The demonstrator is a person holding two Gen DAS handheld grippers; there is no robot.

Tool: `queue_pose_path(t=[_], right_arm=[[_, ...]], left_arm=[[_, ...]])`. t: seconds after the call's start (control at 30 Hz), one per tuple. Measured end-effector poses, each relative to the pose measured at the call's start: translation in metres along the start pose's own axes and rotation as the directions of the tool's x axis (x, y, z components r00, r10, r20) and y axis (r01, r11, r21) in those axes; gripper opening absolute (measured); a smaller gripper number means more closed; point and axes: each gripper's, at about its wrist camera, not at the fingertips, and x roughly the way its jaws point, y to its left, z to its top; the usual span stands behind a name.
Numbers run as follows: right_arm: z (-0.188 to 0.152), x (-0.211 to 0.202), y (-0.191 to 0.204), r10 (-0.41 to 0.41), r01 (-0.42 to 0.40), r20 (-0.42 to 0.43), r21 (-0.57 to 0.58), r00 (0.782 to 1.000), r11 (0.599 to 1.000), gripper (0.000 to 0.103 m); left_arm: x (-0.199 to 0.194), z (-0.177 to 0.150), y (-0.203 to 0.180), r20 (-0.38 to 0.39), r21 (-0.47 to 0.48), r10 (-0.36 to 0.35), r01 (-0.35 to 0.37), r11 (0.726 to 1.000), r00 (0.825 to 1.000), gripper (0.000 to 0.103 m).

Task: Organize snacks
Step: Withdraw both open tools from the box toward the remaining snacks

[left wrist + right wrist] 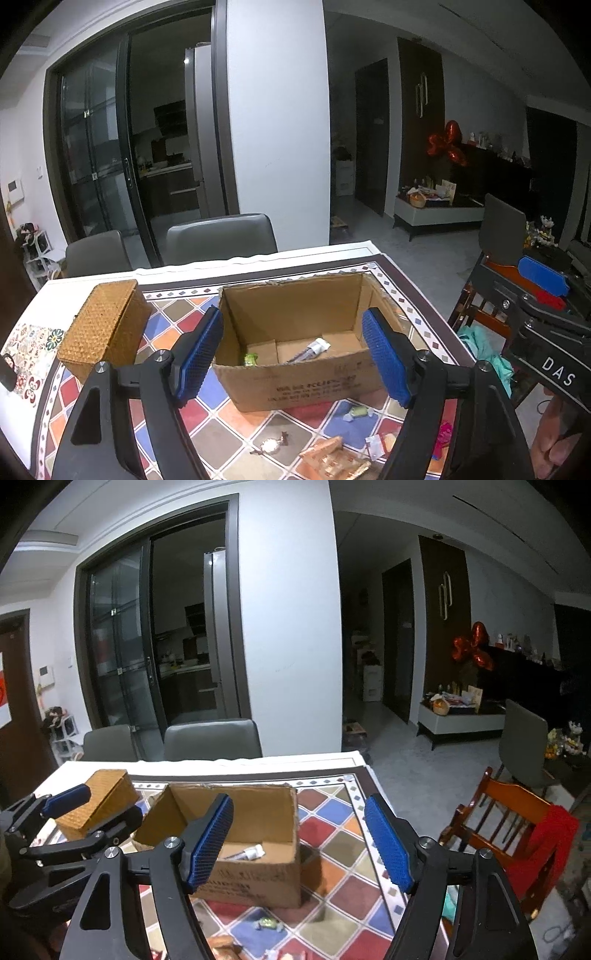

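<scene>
Between picks: both the left gripper (291, 354) and right gripper (310, 840) hover with jaws apart and empty, so next comes grasping a loose snack (356, 411) by the tabletop's near edge for the cardboard box (295, 384)

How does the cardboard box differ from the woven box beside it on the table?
The cardboard box is open-topped, with a few snacks visible inside; the woven box is closed by a lid, its contents hidden. The cardboard box is plain brown with printed text and looks larger; the woven box is golden and textured all over. Both are rectangular and rest side by side on the patterned tablecloth.
</scene>
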Motion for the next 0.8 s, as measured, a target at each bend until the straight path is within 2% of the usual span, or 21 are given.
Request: queue_pose_path(t=[0.07,0.27,0.4,0.63,0.7,0.8], right_arm=[[-0.002,-0.005,-0.002,-0.008,0.008,0.002,-0.001,1.0,1.0,0.075],[-0.01,-0.021,-0.009,-0.039,0.039,0.012,0.006,0.999,0.999,0.088],[-0.015,-0.027,-0.011,-0.052,0.051,0.008,0.003,0.999,0.999,0.088],[-0.023,-0.037,-0.016,-0.074,0.073,0.011,0.009,0.997,0.997,0.093],[-0.025,-0.037,-0.019,-0.08,0.08,0.008,0.014,0.997,0.997,0.093],[-0.03,-0.038,-0.021,-0.095,0.095,-0.002,0.019,0.996,0.995,0.095]], left_arm=[[-0.003,-0.001,-0.002,0.005,-0.002,-0.001,0.001,1.0,1.0,0.081],[-0.011,-0.008,-0.011,0.013,0.009,0.004,-0.004,1.0,1.0,0.085],[-0.016,-0.011,-0.014,0.021,0.007,0.014,-0.014,1.0,1.0,0.091],[-0.021,-0.02,-0.019,0.017,0.007,0.017,-0.018,1.0,1.0,0.095],[-0.022,-0.023,-0.021,0.017,0.005,0.022,-0.022,1.0,1.0,0.1],[-0.022,-0.029,-0.024,0.015,0.007,0.032,-0.032,0.999,0.999,0.101]])
